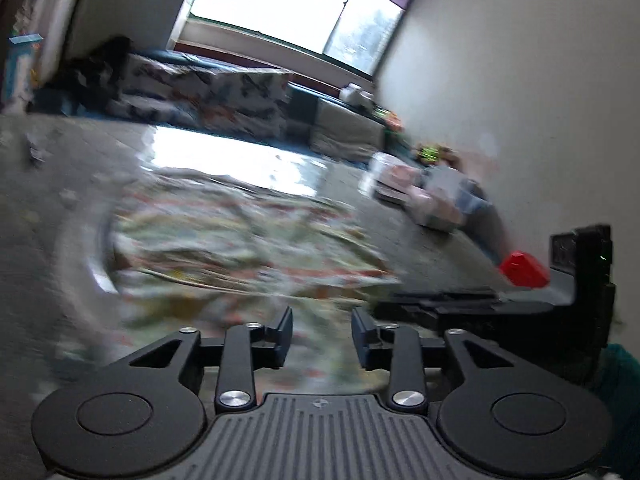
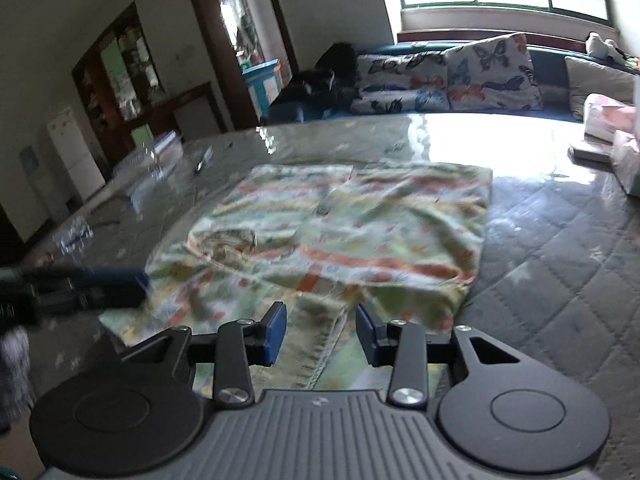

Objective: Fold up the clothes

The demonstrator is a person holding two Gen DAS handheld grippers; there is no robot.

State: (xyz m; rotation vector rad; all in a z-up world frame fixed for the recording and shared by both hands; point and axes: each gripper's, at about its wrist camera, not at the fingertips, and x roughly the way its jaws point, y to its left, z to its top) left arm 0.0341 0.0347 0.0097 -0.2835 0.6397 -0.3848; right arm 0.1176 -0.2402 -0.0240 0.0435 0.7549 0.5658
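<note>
A pale green garment with orange stripes and small prints lies partly folded on the grey quilted surface. It also shows, blurred, in the left wrist view. My right gripper is open, its jaws apart just above the garment's near hem. My left gripper is open and empty over the garment's near part. It also shows at the left of the right wrist view, by the garment's left edge. The right gripper's body shows at the right of the left wrist view.
Butterfly-print cushions and a dark sofa stand beyond the surface under a bright window. Pink and white packs sit at the far right edge. Clear plastic items lie at the far left. A cabinet and a doorway stand behind.
</note>
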